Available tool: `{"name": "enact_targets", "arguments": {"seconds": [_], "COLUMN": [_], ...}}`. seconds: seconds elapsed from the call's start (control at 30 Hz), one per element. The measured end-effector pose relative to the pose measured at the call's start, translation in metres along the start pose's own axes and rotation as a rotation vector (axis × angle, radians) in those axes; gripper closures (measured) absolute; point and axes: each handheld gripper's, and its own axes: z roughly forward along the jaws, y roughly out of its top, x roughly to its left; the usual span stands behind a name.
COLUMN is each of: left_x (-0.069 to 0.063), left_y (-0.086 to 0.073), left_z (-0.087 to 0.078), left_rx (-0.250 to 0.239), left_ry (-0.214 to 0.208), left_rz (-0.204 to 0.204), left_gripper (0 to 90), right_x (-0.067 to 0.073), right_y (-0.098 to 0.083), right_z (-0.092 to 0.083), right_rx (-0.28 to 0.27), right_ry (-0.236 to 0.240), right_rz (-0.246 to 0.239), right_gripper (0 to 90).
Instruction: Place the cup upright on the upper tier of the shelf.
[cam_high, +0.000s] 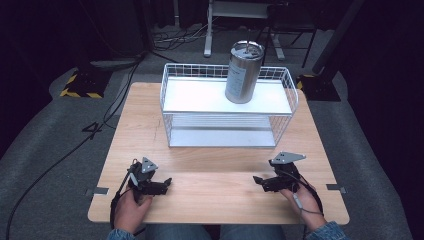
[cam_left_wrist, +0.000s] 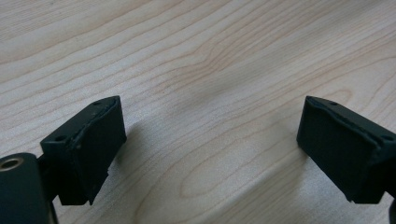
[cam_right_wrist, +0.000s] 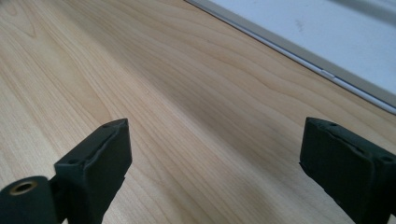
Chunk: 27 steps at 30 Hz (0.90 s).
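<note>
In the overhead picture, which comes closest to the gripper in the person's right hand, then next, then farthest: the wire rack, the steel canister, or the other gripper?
From the right gripper:
1. Wire rack, just ahead of it across the table.
2. Left gripper, off to the side along the near edge.
3. Steel canister, up on the rack's top shelf, toward the back.

I see a white wire rack (cam_high: 172, 95) standing at the table's (cam_high: 145, 130) far side, a steel canister (cam_high: 243, 72) upright on its top shelf. Cables (cam_high: 107, 112) trail over grey floor (cam_high: 45, 140); a hazard-striped base (cam_high: 80, 85) sits far left.
</note>
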Motion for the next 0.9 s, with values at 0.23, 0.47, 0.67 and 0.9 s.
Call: {"name": "enact_targets", "arguments": {"seconds": [0.23,0.47,0.67,0.9], "left_x": [0.0,0.0,0.0,0.0], "left_y": [0.0,0.0,0.0,0.0], "left_z": [0.0,0.0,0.0,0.0], "left_rx": [-0.001,0.0,0.0,-0.001], "left_ry": [0.0,0.0,0.0,0.0], "left_rz": [0.001,0.001,0.001,0.001], "left_gripper": [8.5,8.5,8.5,8.5], "right_x": [0.004,0.004,0.005,0.005], "right_y": [-0.008,-0.014,-0.019,-0.024], "right_z": [0.006,0.015,0.022,0.026], "right_rx": [-0.004,0.043,0.053,0.002], "right_ry": [0.005,-0.013,-0.021,-0.036], "right_rz": [0.01,-0.006,-0.023,-0.01], "right_gripper": [10.5,15.8,14.3,8.2]}}
